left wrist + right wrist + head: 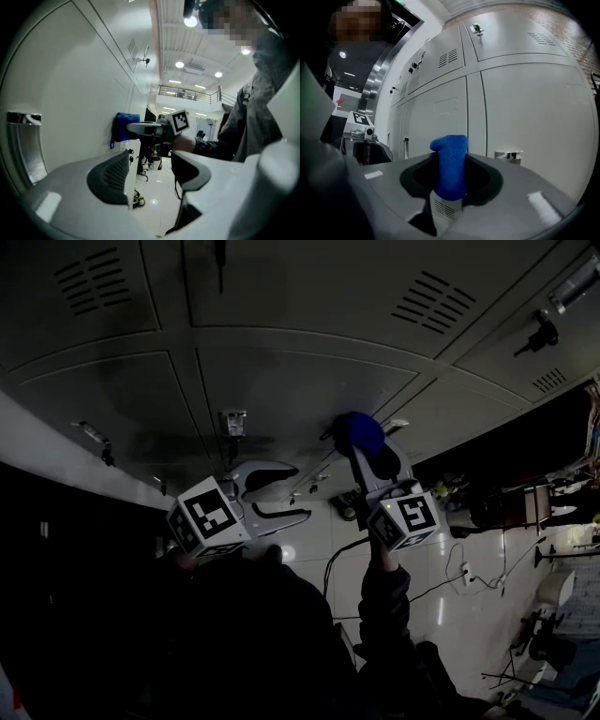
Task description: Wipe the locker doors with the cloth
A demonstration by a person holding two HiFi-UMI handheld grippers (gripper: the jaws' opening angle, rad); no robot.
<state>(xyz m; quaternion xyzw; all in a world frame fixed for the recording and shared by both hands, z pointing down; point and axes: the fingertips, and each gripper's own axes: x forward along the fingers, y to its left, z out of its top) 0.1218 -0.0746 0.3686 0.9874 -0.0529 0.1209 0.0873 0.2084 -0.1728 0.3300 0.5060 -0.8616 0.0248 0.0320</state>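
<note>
In the head view my right gripper (364,448) is shut on a blue cloth (359,433), which is pressed against a grey locker door (300,381). Seen from the right gripper view, the cloth (450,161) stands bunched between the jaws of the right gripper (450,176), with the locker doors (525,108) just ahead. My left gripper (298,491) hangs open and holds nothing, a little left of the cloth and near the same door. The left gripper view looks past the open left gripper (150,166) at the cloth (125,126) on the locker face (61,79).
A small lock plate (232,423) sits on the door left of the cloth. A key and latch (539,334) hang on a door at upper right. A metal latch (508,154) is close to the right jaw. Cables (450,577) cross the shiny floor.
</note>
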